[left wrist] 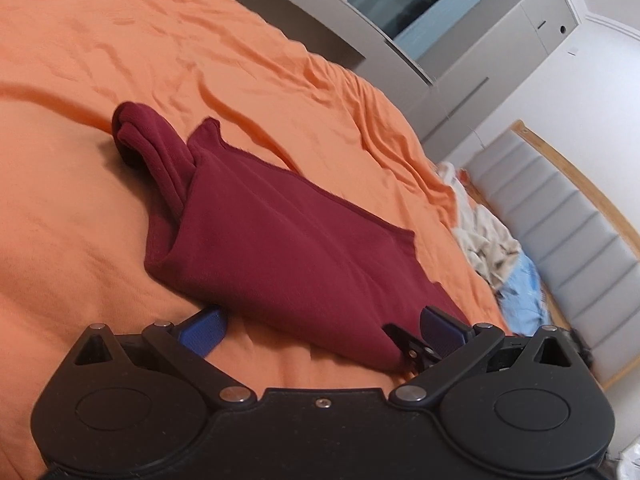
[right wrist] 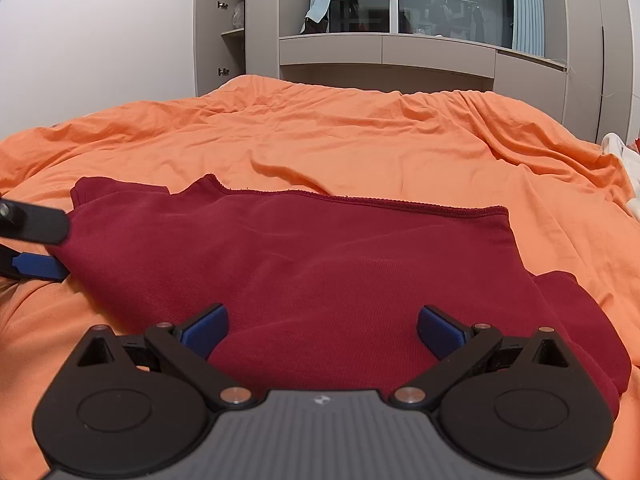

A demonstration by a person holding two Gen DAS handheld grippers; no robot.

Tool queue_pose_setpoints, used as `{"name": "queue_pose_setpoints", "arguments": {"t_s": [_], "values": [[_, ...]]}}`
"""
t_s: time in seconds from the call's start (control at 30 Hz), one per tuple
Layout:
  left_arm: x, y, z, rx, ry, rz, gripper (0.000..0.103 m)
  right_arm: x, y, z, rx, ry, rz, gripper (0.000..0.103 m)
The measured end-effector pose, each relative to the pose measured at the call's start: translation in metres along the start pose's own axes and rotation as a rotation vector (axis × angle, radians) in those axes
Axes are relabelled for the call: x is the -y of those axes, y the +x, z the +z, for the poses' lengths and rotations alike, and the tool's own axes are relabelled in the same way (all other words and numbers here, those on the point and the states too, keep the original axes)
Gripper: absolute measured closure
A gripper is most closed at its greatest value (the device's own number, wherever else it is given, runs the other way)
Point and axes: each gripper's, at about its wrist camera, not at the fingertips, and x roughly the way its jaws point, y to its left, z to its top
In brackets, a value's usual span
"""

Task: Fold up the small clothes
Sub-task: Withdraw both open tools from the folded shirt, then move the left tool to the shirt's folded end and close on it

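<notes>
A dark red garment (left wrist: 280,248) lies folded flat on the orange bed cover (left wrist: 100,60), with a rolled sleeve or strap sticking up at its far left end. My left gripper (left wrist: 320,328) is open at the garment's near edge, with the cloth lying between its blue pads (left wrist: 204,330). In the right wrist view the same garment (right wrist: 320,264) spreads wide in front of my right gripper (right wrist: 322,330), which is open just above the cloth. The left gripper's fingers (right wrist: 36,240) show at that view's left edge, at the garment's left end.
The orange cover (right wrist: 320,140) is wrinkled all over. A heap of beige and blue cloth (left wrist: 504,264) lies by the grey padded headboard (left wrist: 580,240). Grey cabinets and a dark window (right wrist: 440,8) stand beyond the bed.
</notes>
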Motion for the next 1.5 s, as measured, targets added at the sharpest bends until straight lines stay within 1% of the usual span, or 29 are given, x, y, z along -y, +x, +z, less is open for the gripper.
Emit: {"name": "queue_pose_setpoints", "arguments": {"t_s": [0.07, 0.17, 0.3, 0.37, 0.43, 0.57, 0.63, 0.7, 0.83, 1.0, 1.1, 1.23, 1.4, 1.5], "values": [[0.005, 0.002, -0.003, 0.028, 0.026, 0.039, 0.001, 0.0, 0.0, 0.0, 0.0, 0.0, 0.0, 0.0], [0.015, 0.01, -0.008, 0.052, 0.092, 0.1, 0.001, 0.0, 0.0, 0.0, 0.0, 0.0, 0.0, 0.0], [0.026, 0.029, -0.004, 0.037, 0.18, 0.178, 0.001, 0.0, 0.0, 0.0, 0.0, 0.0, 0.0, 0.0], [0.024, 0.035, 0.001, 0.036, 0.186, 0.185, 0.001, 0.0, 0.0, 0.0, -0.001, 0.0, 0.0, 0.0], [0.019, 0.037, 0.007, 0.05, 0.159, 0.173, 0.001, 0.0, 0.0, 0.0, -0.001, 0.0, 0.001, 0.0], [0.005, 0.036, 0.017, 0.104, 0.045, 0.145, 0.001, 0.0, 0.0, 0.0, -0.001, 0.0, 0.001, 0.0], [0.003, 0.036, 0.018, 0.123, 0.018, 0.145, 0.001, 0.0, 0.0, 0.0, -0.001, 0.001, 0.001, 0.0], [0.005, 0.038, 0.015, 0.13, 0.029, 0.157, 0.001, 0.0, 0.0, 0.0, -0.001, 0.0, 0.001, 0.0], [0.013, 0.041, 0.008, 0.125, 0.089, 0.187, 0.001, 0.0, 0.0, 0.0, -0.001, 0.0, 0.001, 0.0], [0.01, 0.04, 0.007, 0.13, 0.093, 0.185, 0.001, 0.0, 0.0, 0.0, -0.001, 0.0, 0.001, 0.0], [0.01, 0.04, 0.007, 0.138, 0.08, 0.189, 0.001, 0.0, 0.0, 0.0, -0.001, 0.0, 0.001, 0.0], [0.01, 0.04, 0.01, 0.158, 0.037, 0.205, 0.001, 0.0, 0.0, 0.0, -0.001, 0.0, 0.001, 0.0], [0.014, 0.044, 0.016, 0.183, -0.005, 0.253, 0.001, 0.0, 0.0, 0.003, -0.004, -0.005, 0.003, 0.0], [0.015, 0.047, 0.018, 0.191, -0.025, 0.288, 0.001, 0.007, -0.002, 0.01, -0.023, 0.002, 0.043, 0.0]]}}
